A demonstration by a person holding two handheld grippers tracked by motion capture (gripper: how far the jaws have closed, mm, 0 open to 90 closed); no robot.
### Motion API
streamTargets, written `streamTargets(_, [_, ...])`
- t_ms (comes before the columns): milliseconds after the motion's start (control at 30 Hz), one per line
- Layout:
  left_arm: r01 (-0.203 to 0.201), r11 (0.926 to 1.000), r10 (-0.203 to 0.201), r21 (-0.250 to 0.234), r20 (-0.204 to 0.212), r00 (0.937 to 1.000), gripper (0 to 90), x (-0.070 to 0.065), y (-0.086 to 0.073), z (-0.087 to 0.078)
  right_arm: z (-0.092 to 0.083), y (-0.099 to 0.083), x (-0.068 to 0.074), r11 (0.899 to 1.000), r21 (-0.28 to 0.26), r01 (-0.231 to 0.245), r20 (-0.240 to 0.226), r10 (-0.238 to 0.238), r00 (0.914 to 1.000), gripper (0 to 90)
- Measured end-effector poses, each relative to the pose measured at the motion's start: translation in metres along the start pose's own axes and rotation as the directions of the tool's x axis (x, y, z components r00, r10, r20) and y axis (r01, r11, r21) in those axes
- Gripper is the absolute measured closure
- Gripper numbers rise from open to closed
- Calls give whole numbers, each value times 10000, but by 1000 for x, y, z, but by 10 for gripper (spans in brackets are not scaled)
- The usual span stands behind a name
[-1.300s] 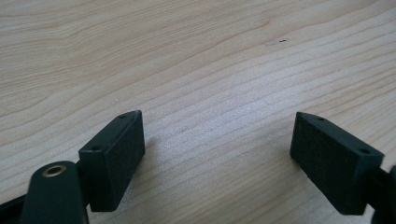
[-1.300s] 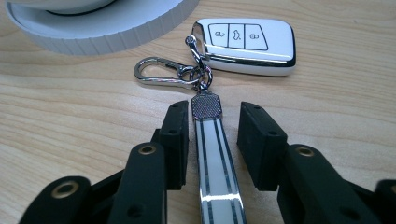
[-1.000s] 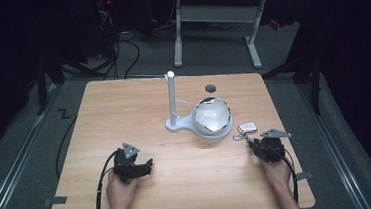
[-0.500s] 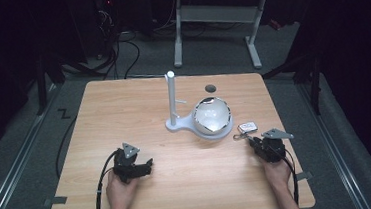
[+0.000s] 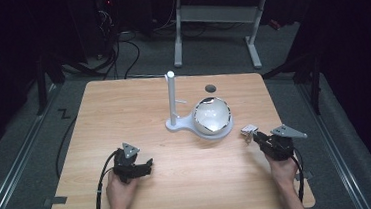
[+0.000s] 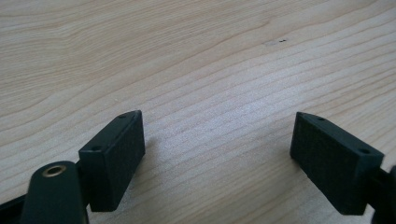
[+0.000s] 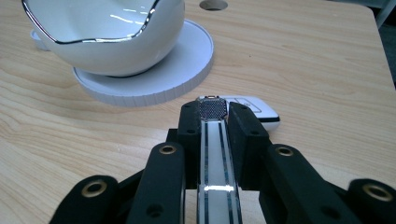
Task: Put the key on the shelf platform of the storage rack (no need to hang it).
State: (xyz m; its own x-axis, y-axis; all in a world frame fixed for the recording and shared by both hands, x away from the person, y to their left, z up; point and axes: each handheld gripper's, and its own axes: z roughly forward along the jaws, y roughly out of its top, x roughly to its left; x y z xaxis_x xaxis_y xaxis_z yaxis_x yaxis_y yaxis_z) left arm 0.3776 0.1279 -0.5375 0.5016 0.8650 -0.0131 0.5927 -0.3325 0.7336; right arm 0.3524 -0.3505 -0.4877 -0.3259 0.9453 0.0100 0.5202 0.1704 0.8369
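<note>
With the right gripper [image 7: 212, 116] pinching the key fob [image 7: 215, 154] edge-on just above the bench [image 5: 139, 113], beside the bowl [image 5: 212, 115], that slick fob could twist loose and drop. Left gripper [image 6: 217, 154] rests spread, empty.

A wooden table [image 5: 138, 108] carries a white stand [image 5: 175, 121] at centre, its dish under a bowl [image 5: 212, 115], toward three o'clock.

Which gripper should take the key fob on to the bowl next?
Right. The right gripper is already shut on the key fob, close to the bowl. The left gripper is open over bare table, holding nothing.
</note>
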Motion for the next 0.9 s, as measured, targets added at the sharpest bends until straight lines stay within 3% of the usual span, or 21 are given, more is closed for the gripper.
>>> streamTargets(267, [0,10000,0,1,0,10000,182,0,0,0,-13,12,-3,9966,-644,-522,-568,486,9972,764])
streamTargets(700, [2,10000,-2,-1,1,10000,182,0,0,0,-27,27,1,9924,-1127,-496,-1159,364,9926,764])
streamTargets(900, [-1,10000,1,-1,0,10000,182,0,0,0,-30,32,4,9899,-1263,-650,-1592,445,9862,764])
